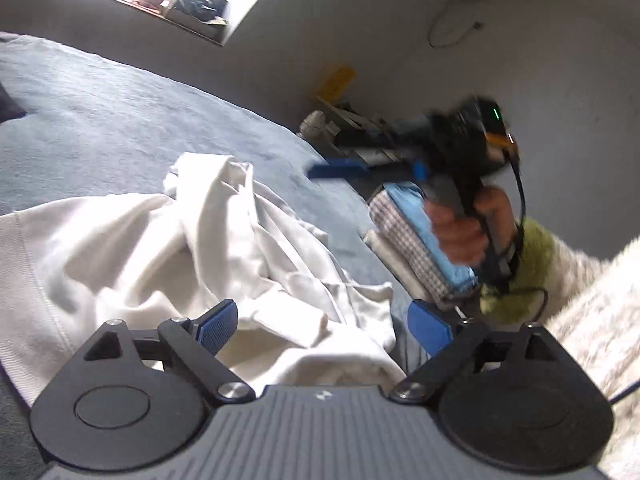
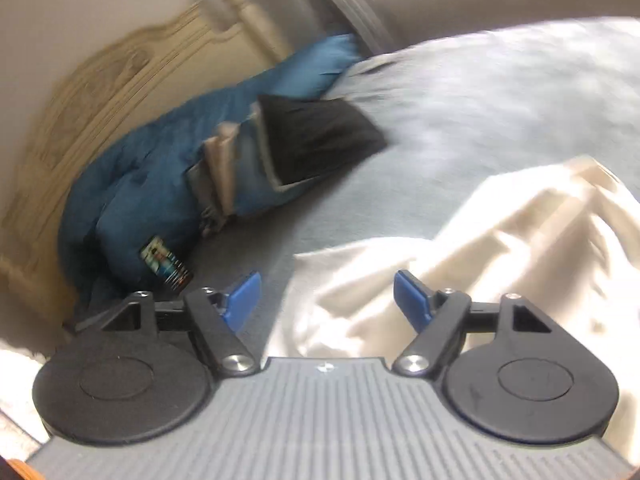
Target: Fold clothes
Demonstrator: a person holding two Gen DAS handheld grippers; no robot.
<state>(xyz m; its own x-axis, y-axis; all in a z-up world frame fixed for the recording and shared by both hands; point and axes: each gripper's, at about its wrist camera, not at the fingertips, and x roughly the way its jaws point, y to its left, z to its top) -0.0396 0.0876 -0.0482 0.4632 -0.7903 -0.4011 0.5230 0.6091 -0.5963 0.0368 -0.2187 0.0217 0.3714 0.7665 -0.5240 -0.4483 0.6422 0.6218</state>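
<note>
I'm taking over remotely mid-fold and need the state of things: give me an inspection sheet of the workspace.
Surface: grey-blue bedspread, rumpled.
Job's things: white garment crumpled, unfolded; folded stack at the bed edge.
Clutter: blue pillow; black folded item beside it.
Grippers: left gripper open over the garment, empty; right gripper open, empty, held in a hand.
Cables: black cable from right gripper.
Surroundings: windowsill, wooden headboard, shelf clutter.

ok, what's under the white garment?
The white garment lies crumpled on the grey-blue bedspread, which shows on all sides of it. Whatever sits beneath its folds is covered. Both grippers, left and right, hover open above it.
</note>
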